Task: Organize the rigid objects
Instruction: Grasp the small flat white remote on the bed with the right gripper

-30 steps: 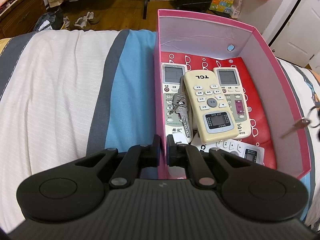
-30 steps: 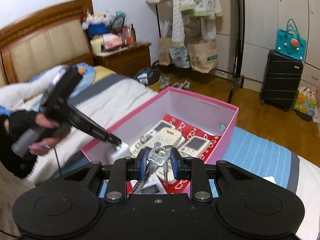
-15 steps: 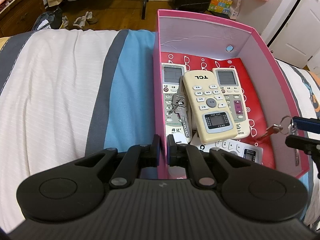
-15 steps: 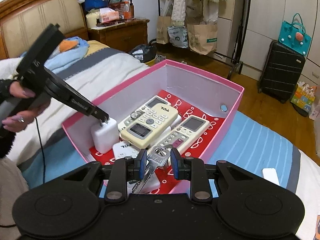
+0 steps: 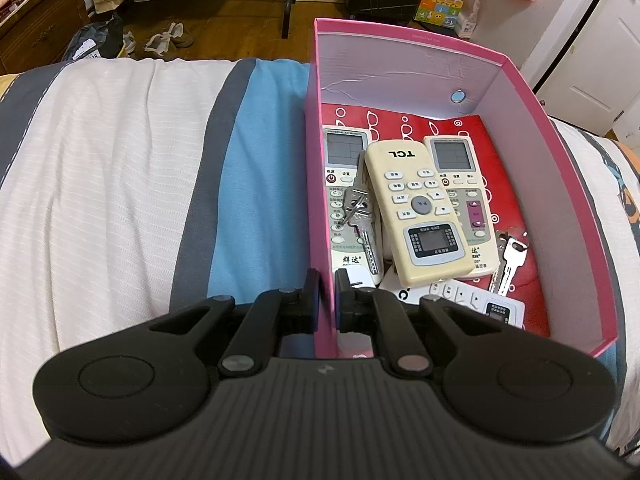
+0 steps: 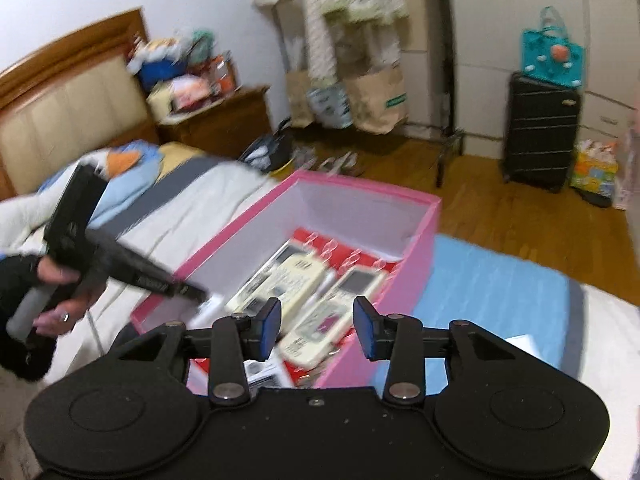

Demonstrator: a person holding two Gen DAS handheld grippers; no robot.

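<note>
A pink box (image 5: 560, 152) lies on the striped bed; it also shows in the right wrist view (image 6: 360, 190). Inside lie a cream TCL remote (image 5: 420, 208) on top of two grey remotes, one at the left (image 5: 344, 156) and one at the right (image 5: 460, 160), and a white remote (image 5: 472, 300) at the near end. One key bunch (image 5: 360, 220) lies on the left remote. A second key bunch (image 5: 510, 260) lies by the right wall. My left gripper (image 5: 325, 296) is shut on the box's left wall. My right gripper (image 6: 318, 330) is open and empty above the box's near end.
The bed's white, grey and blue cover (image 5: 120, 180) spreads left of the box. A small white object (image 6: 520, 342) lies on the bed to the right of the box. A nightstand (image 6: 224, 120), paper bags and a black suitcase (image 6: 540, 132) stand on the wooden floor beyond.
My right gripper opened and let go of the key bunch, which now lies in the box by the right wall. The gripper has pulled back and up. The left gripper has not moved.
</note>
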